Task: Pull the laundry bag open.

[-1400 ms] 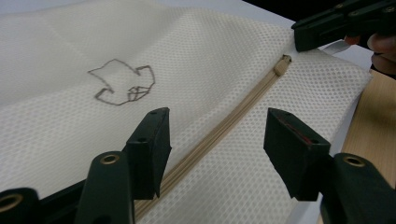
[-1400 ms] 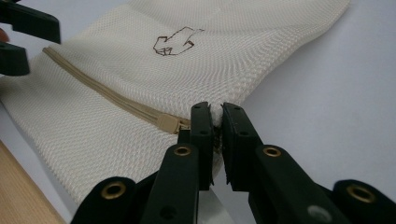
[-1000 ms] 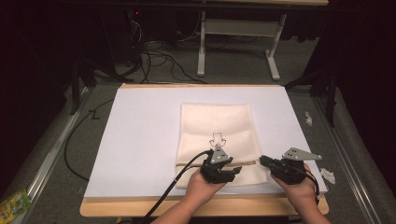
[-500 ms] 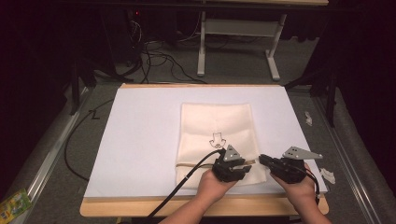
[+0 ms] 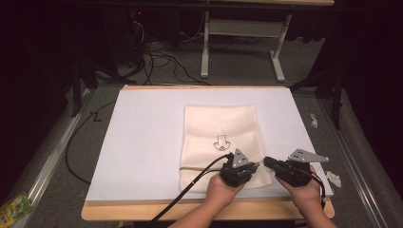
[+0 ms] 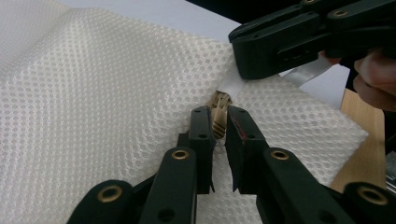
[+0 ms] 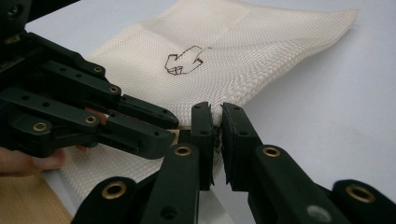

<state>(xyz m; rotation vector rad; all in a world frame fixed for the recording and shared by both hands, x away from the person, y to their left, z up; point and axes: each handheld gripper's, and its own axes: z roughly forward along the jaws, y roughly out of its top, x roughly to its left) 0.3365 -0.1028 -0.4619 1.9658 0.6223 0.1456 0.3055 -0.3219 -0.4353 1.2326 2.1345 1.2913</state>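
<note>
Bag: a cream mesh bag (image 5: 221,137) lies flat on the white sheet (image 5: 142,142). Its near edge is right under both claws.
Zipper tab: a small tan tab (image 6: 219,116) sticks up from the bag's near edge. It sits between the left claw's tips.
Left claw: the left claw (image 6: 217,133) is pinched closed on the zipper tab. Its tips point at the right claw, which is just ahead of it.
Right claw: the right claw (image 7: 215,133) is pinched closed on the corner of the bag, right beside the left claw.
White tape: a white strip (image 6: 233,84) runs from the tab to under the right claw.
Drawing: a small black line drawing (image 7: 184,60) is on the bag, farther off from both claws.
How to do it well: I think the bag is being unzipped. The right claw should hold the corner still. The left claw should pull the tab slowly along the edge, staying low so the mesh does not bunch.
Hard to see: the zipper teeth are hidden in the mesh. I cannot tell how much is open.
</note>
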